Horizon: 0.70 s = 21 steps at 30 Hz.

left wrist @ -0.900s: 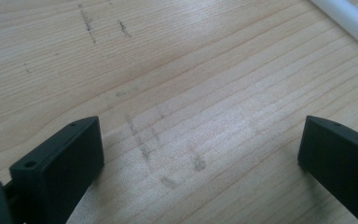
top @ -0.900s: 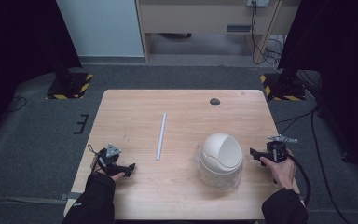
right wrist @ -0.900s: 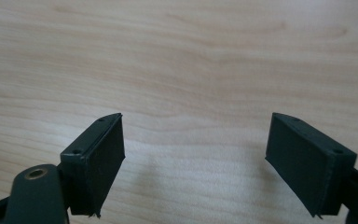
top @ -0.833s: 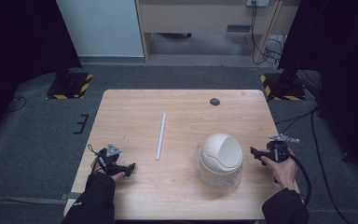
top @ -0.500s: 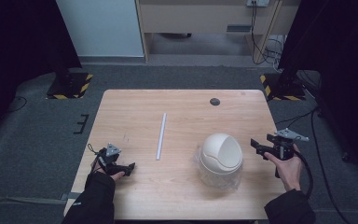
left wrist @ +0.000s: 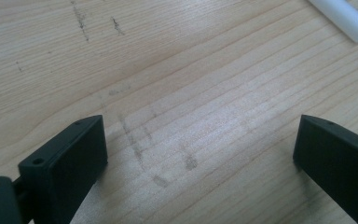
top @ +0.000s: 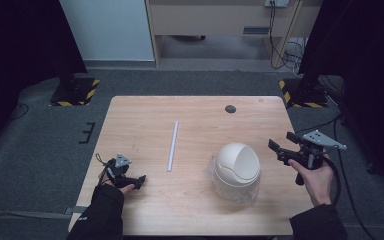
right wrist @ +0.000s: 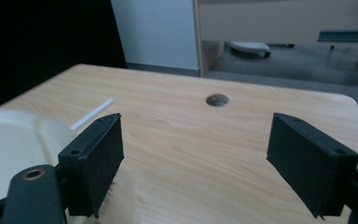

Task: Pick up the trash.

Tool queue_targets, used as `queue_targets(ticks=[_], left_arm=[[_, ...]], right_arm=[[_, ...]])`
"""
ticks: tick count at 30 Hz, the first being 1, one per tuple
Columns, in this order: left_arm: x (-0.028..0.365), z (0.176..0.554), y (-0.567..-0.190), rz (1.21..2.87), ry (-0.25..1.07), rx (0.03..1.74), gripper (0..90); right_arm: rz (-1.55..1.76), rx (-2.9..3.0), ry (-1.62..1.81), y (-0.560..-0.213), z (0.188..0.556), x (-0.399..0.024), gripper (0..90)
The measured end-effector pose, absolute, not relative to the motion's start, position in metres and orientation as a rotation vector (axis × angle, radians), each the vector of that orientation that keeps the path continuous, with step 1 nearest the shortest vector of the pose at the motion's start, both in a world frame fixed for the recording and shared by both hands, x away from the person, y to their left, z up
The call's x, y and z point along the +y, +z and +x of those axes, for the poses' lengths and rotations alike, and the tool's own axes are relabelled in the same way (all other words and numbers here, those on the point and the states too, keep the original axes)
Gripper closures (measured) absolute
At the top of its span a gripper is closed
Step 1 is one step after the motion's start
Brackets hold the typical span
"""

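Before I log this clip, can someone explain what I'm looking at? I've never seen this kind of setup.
No robot here: a person holds a hand-held gripper in each hand, the left hand-held gripper near the table's left front corner, the right hand-held gripper raised at its right edge. One picture looks down from above. The other two come from cameras on each tool, looking past its own two black jaws. Both sets of jaws stand open and hold nothing. On the wooden table lie a thin white tube and a clear cup with a white domed lid. A dark round hole sits near the far edge.
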<state>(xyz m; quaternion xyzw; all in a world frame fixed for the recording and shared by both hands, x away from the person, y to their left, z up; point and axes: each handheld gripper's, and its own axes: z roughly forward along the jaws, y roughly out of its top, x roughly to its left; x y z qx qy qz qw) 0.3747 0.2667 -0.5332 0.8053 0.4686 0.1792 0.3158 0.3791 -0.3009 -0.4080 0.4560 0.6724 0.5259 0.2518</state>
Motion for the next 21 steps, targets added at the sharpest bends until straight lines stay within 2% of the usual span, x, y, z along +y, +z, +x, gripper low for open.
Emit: queue_targets(ticks=[13,21], left_arm=[[0.265,0.373,-0.535,2.101,0.488,1.249,1.5],[0.265,0.373,-0.535,2.098,0.49,1.25,1.3]], right_arm=[[1.056,1.904,1.567,-0.37,0.352,-0.257,18.3],[0.99,2.022,1.607,-0.38,0.332,-0.227,18.2]])
